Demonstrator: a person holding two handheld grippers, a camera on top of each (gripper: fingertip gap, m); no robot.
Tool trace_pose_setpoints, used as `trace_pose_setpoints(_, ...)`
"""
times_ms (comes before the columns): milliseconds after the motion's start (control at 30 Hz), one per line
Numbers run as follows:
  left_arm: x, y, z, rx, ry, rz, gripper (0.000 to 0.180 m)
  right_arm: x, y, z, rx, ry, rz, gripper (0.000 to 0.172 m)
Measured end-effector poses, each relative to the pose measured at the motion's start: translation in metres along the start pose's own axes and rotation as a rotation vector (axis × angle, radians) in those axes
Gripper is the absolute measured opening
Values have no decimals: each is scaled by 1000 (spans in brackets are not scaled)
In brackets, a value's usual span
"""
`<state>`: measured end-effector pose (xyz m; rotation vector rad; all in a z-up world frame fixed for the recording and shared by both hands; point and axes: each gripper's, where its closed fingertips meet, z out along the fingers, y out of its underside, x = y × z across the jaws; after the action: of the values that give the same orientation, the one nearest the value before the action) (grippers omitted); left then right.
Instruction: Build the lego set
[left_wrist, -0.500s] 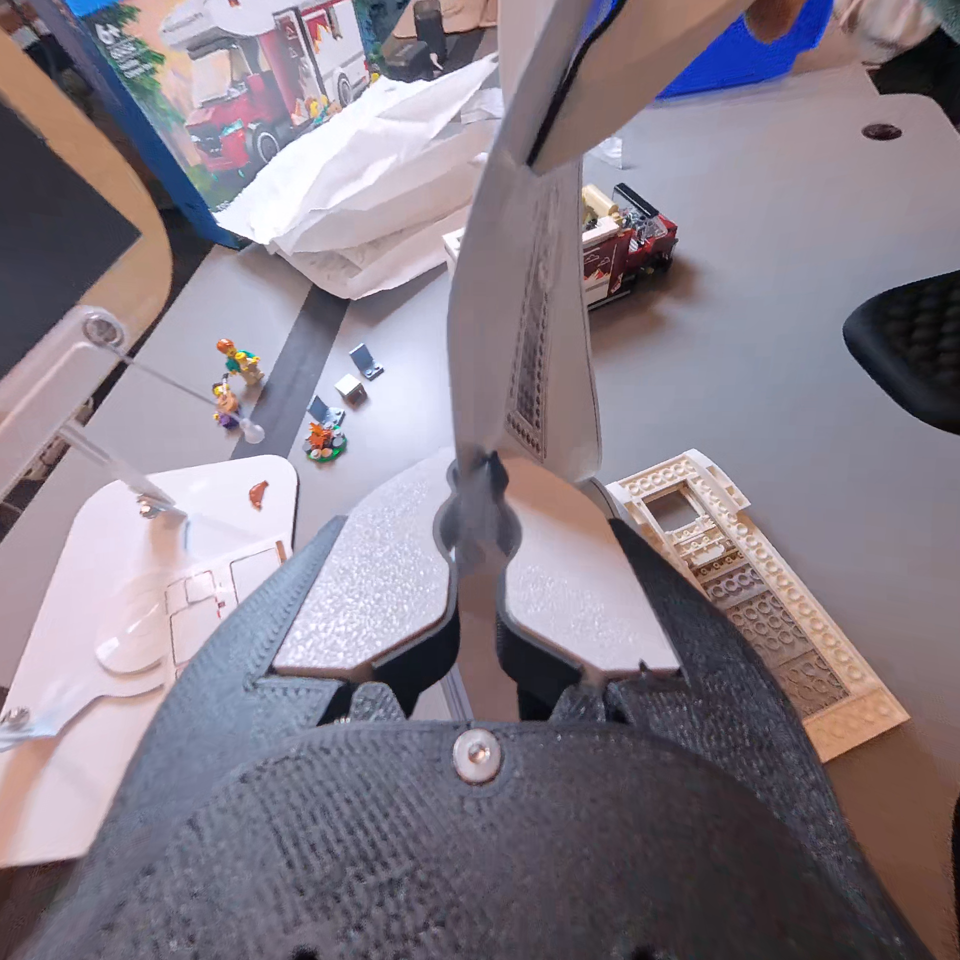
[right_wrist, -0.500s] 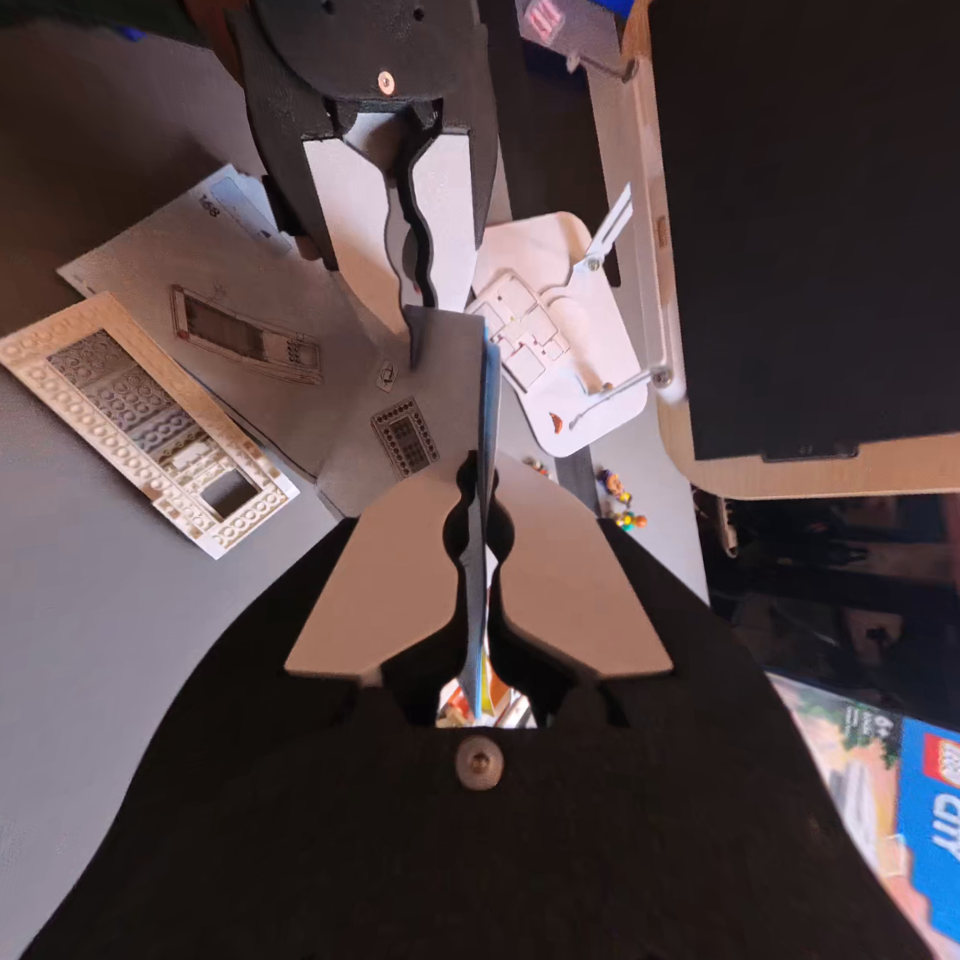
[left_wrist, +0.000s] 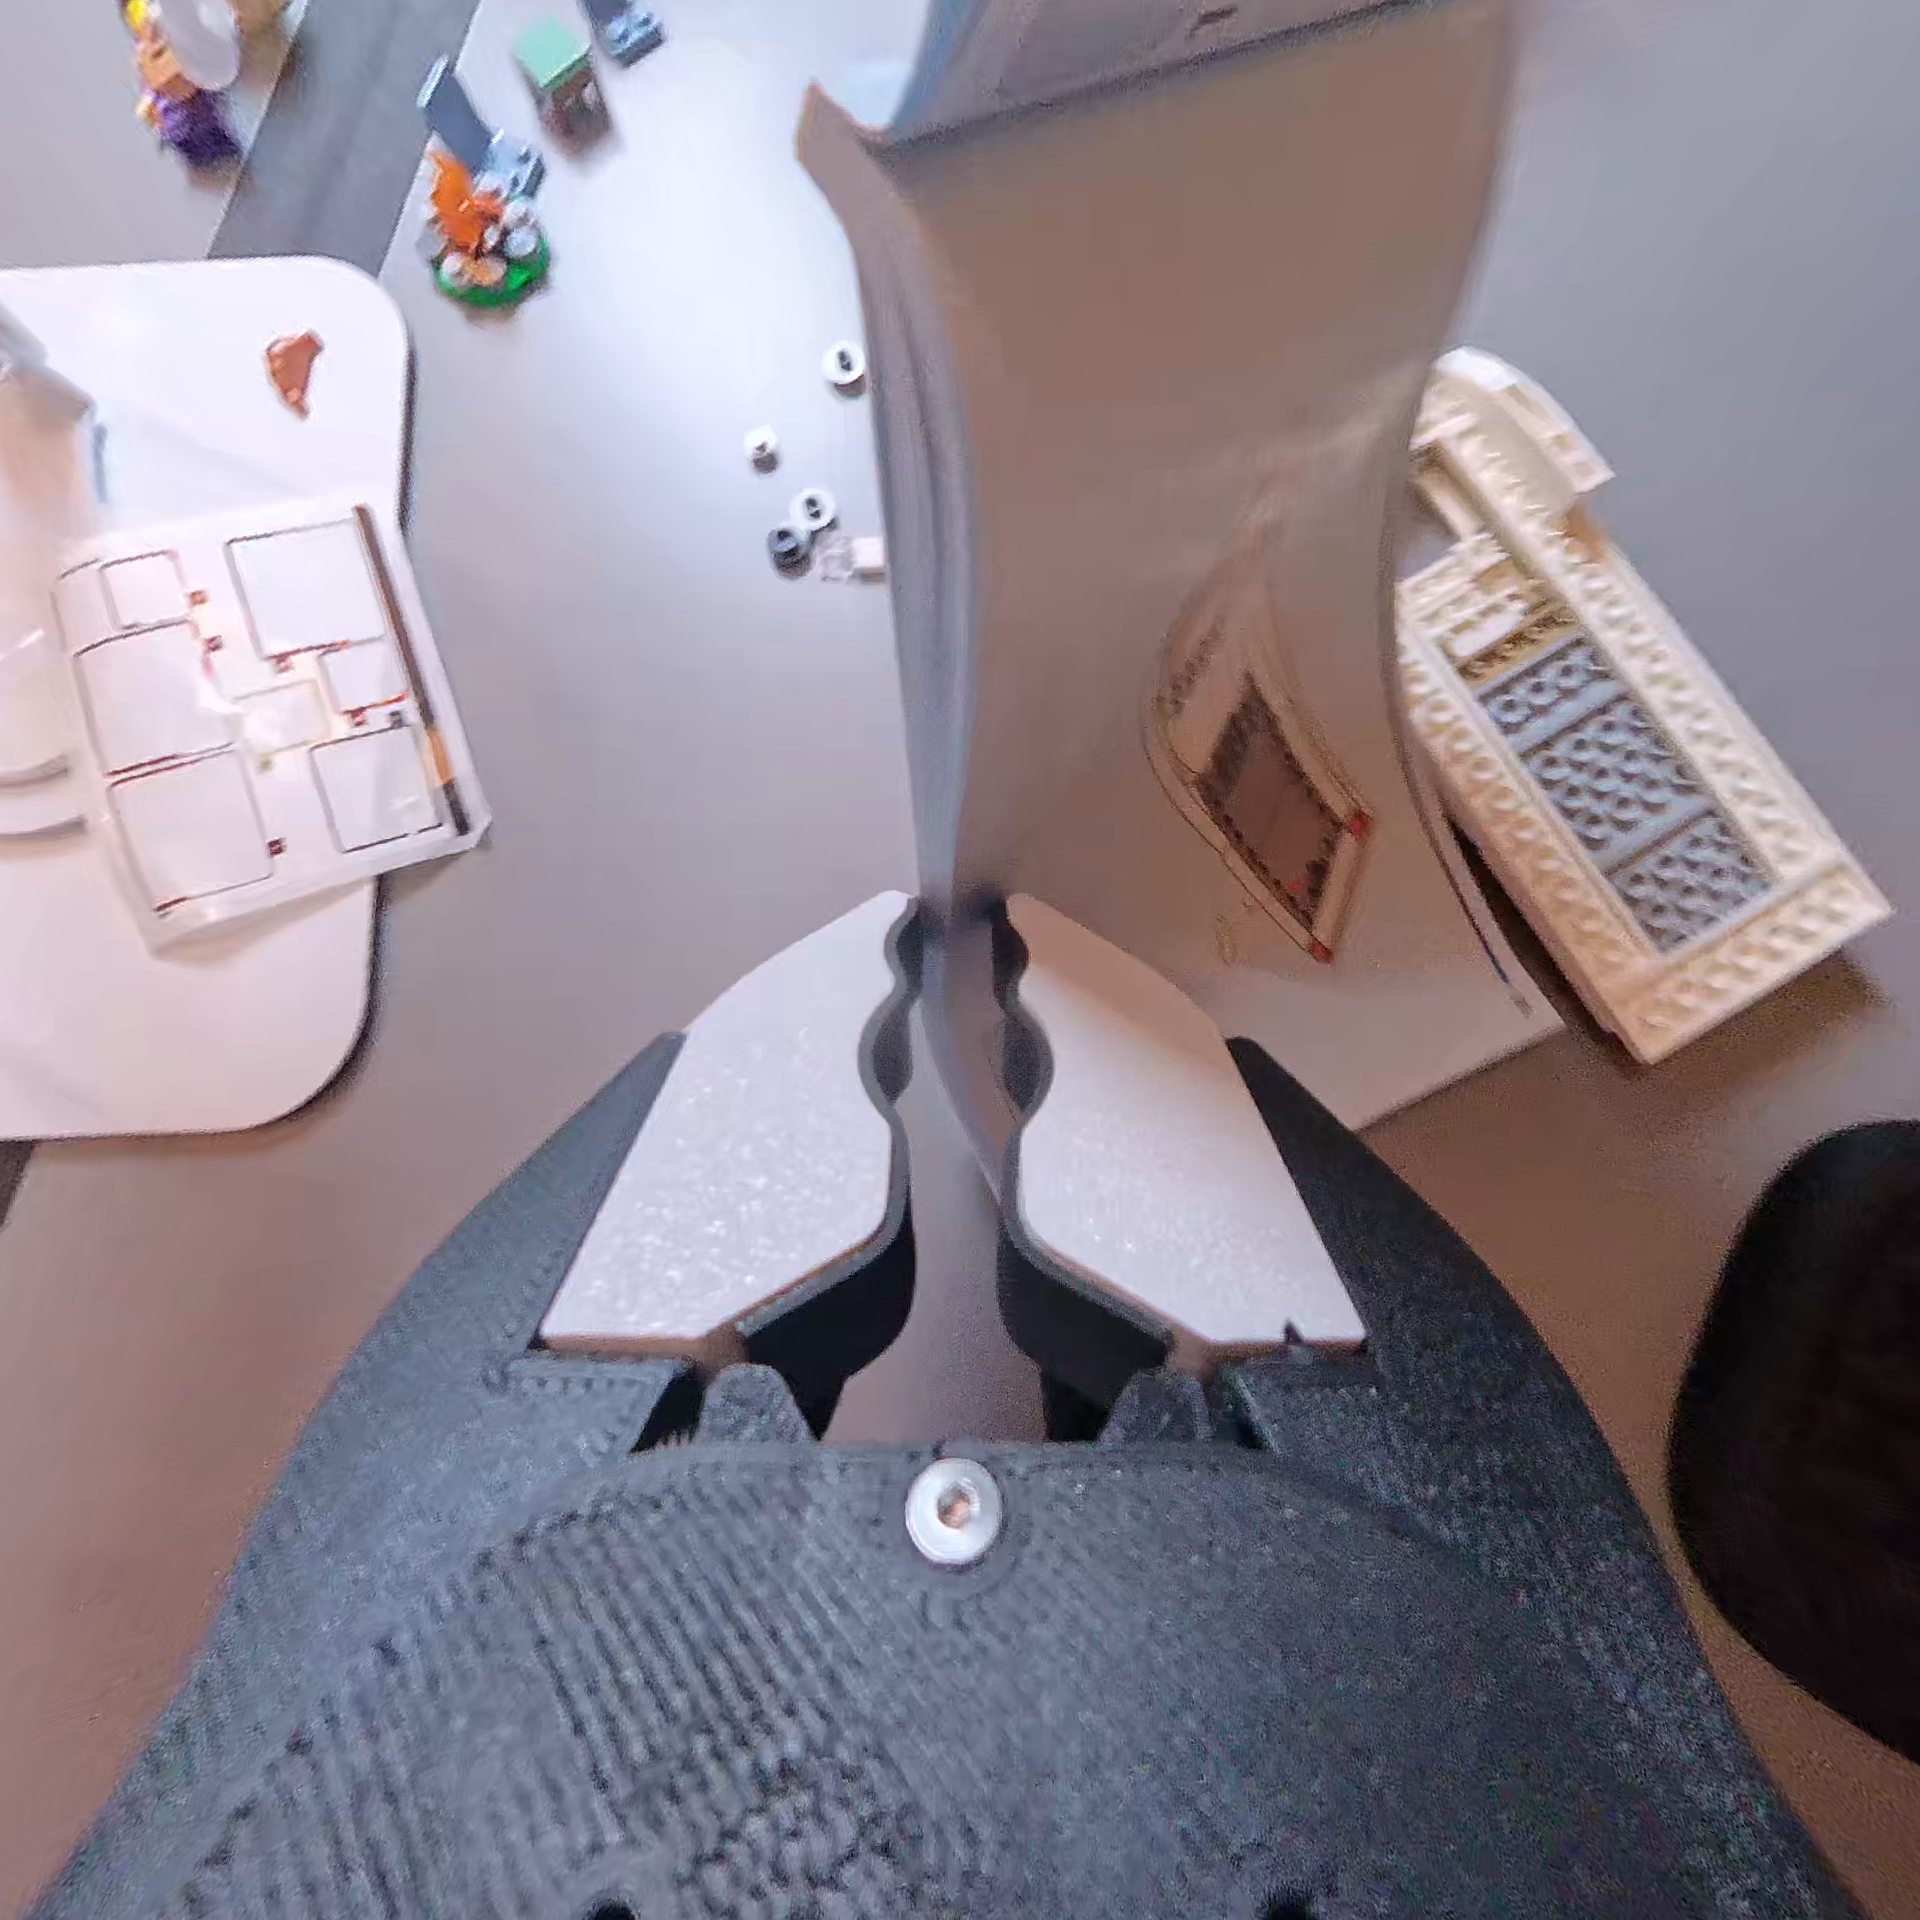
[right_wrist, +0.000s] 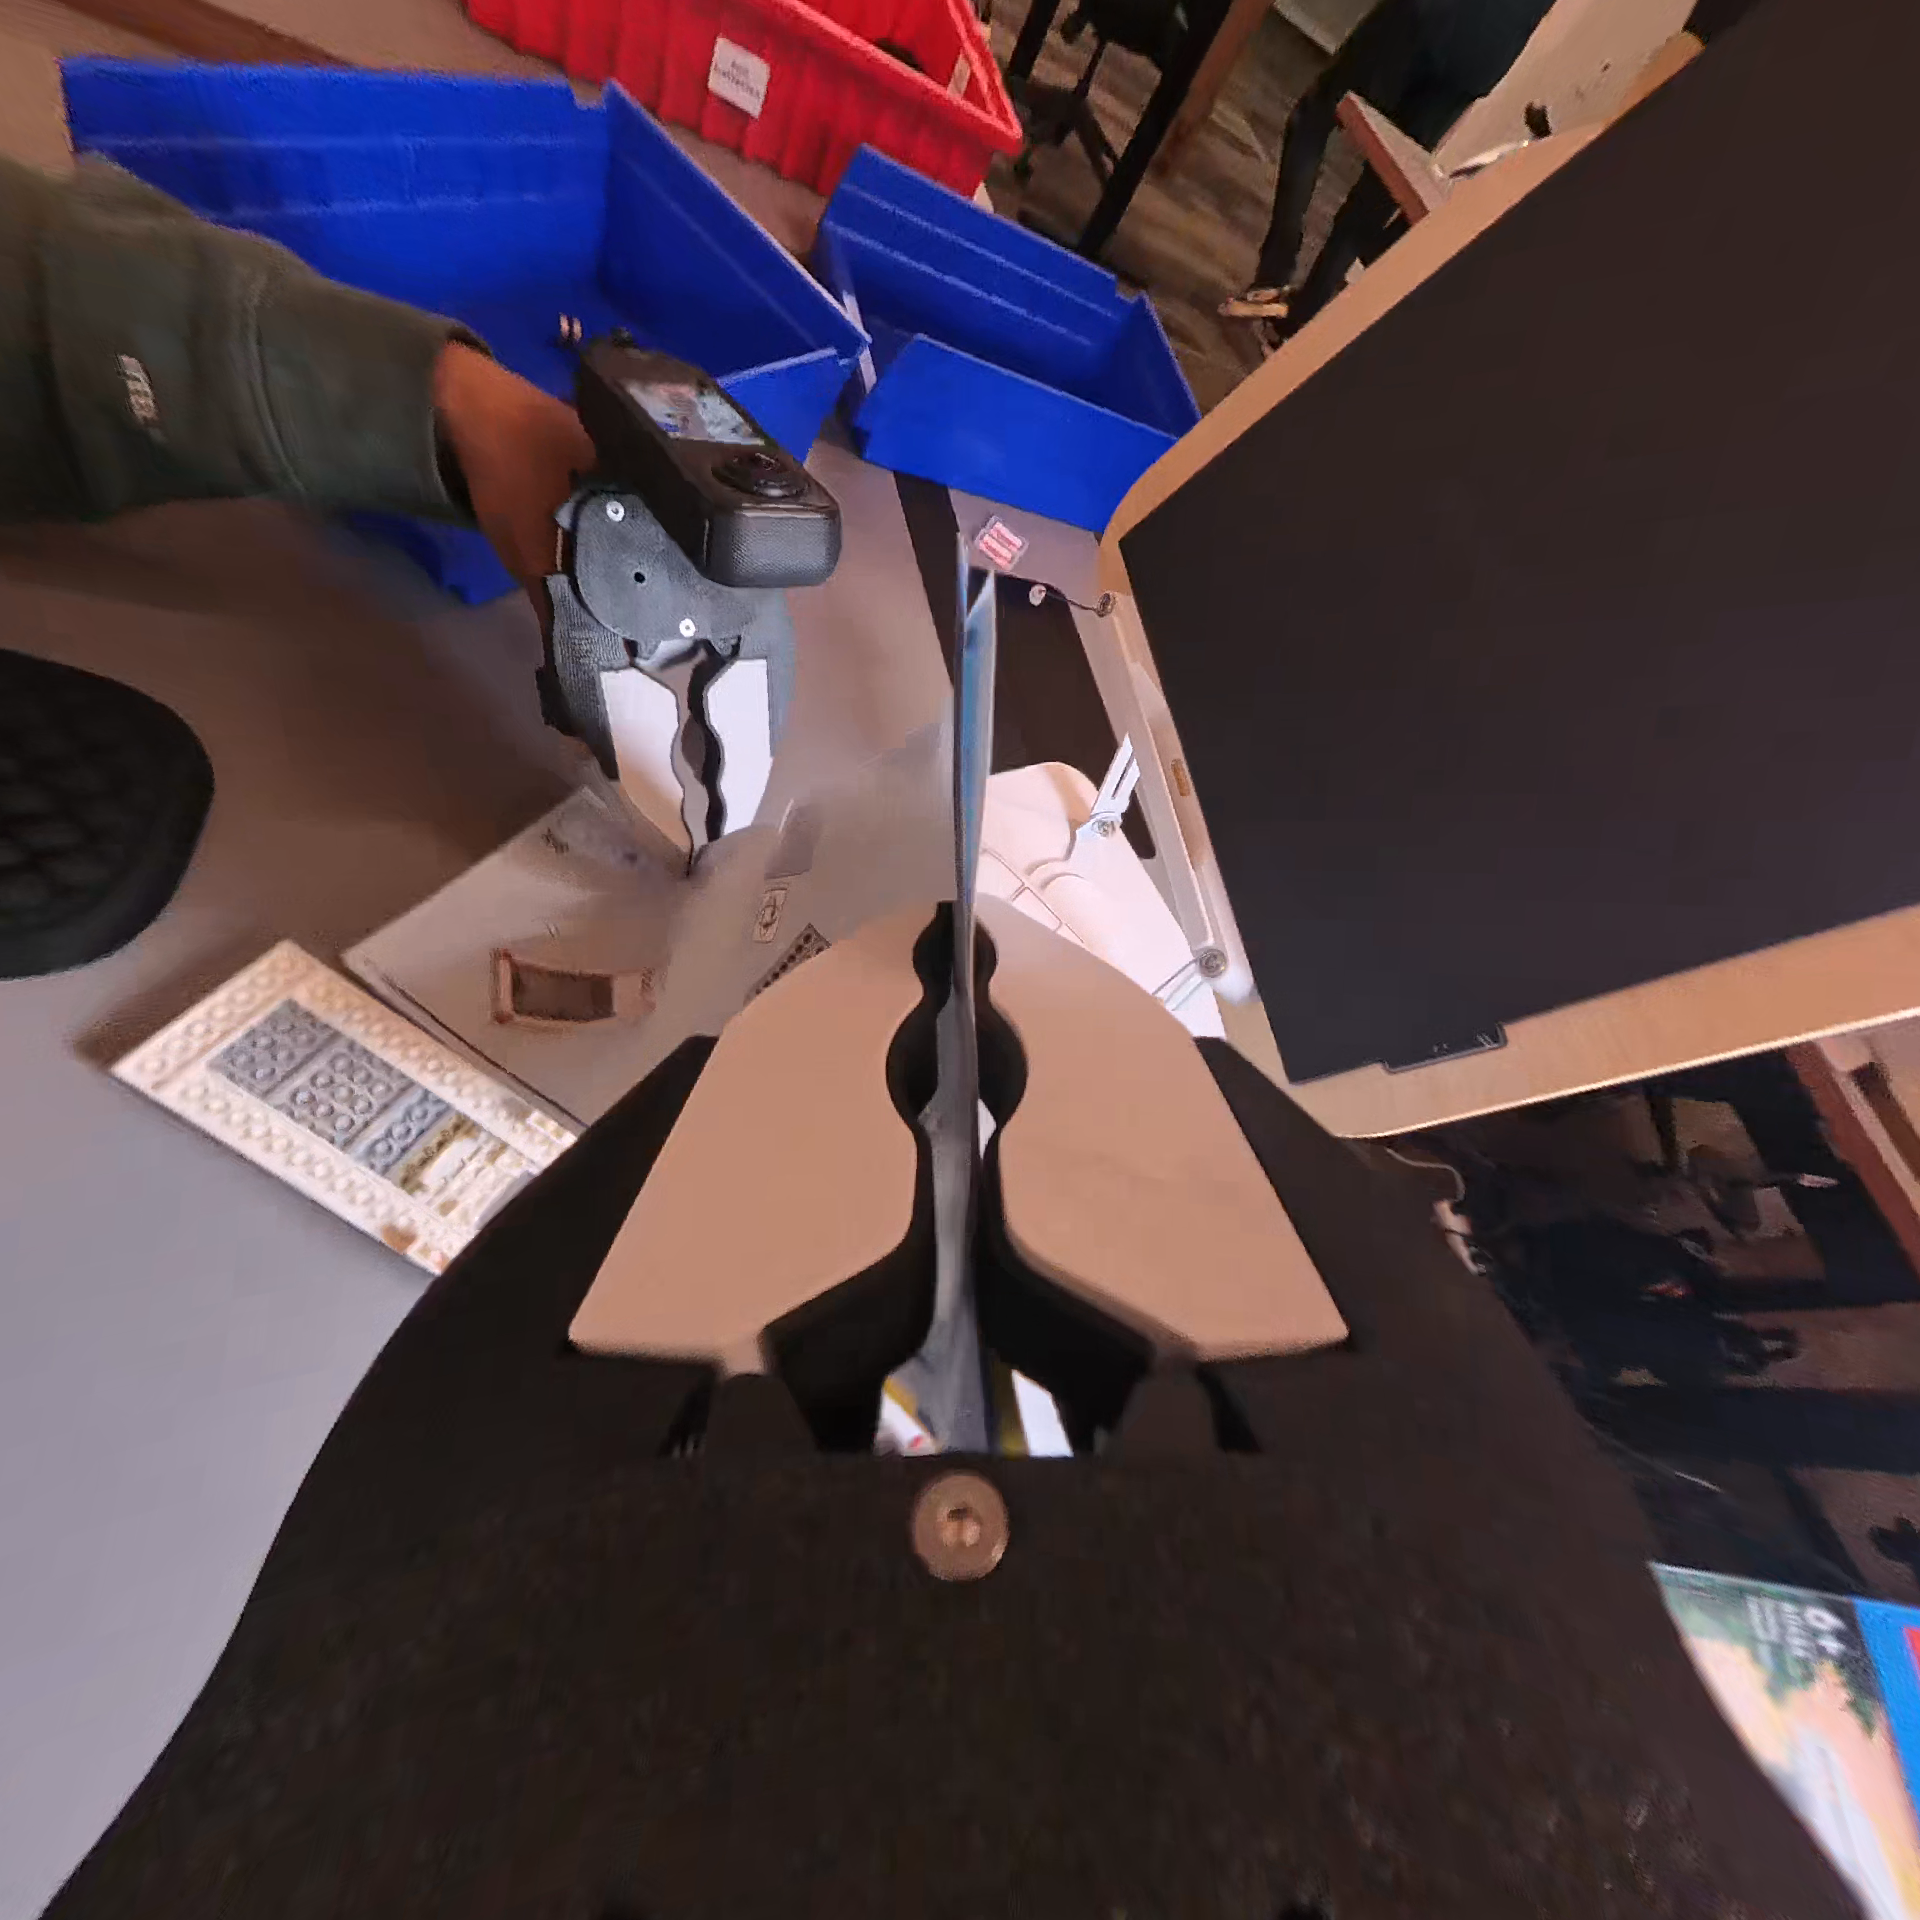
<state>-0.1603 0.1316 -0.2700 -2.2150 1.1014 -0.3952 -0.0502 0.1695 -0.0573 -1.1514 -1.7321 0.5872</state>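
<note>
My left gripper (left_wrist: 958, 912) stands over the grey table. A grey page of the instruction booklet (left_wrist: 1143, 416) rises edge-on between its fingers. The fingers stand apart, with table showing between the left finger (left_wrist: 790, 1122) and the page, so it is open. It also shows in the right wrist view (right_wrist: 691, 857), tips down on the open page (right_wrist: 582, 935). My right gripper (right_wrist: 961, 925) is shut on the booklet's blue-edged sheets (right_wrist: 975, 727) and holds them upright. A white studded plate (left_wrist: 1621, 790) lies partly under the page; it also shows in the right wrist view (right_wrist: 343, 1091).
A sticker sheet (left_wrist: 260, 707) lies on a white stand base (left_wrist: 187, 987). A campfire piece (left_wrist: 488, 229), small round parts (left_wrist: 810, 509) and a minifigure (left_wrist: 182, 114) lie beyond. Blue bins (right_wrist: 468, 208), a red bin (right_wrist: 748, 62), a black board (right_wrist: 1558, 571) and a black chair (left_wrist: 1808, 1455) surround the table. About 25 cm separates my left fingertips from my right.
My left fingers have spread wider around the page and the left view has tipped down toward the table. My right gripper has swung up, still pinching the booklet.
</note>
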Motion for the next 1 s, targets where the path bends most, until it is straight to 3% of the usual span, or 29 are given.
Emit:
trace_pose_setpoints(133, 20, -15, -16, 82, 95, -1, 5, 12, -4, -17, 87, 48, 51, 0)
trace_pose_setpoints(367, 9, -41, -77, 98, -71, 38, 5, 35, -21, -41, 206, 99, 138, 0)
trace_pose_setpoints(567, -74, -85, -176, -33, -380, 103, 5, 82, -21, -34, 324, 169, 334, 0)
trace_pose_setpoints(700, -140, -126, -215, -204, -536, 162, 5, 130, -6, -10, 421, 253, 531, 0)
trace_pose_setpoints(867, -214, -147, -198, -378, -559, 170, 5, 176, 60, 39, 420, 346, 755, 0)
trace_pose_setpoints(1000, -244, -147, -165, -400, -623, 242, 8, 181, 105, 67, 343, 447, 659, 0)
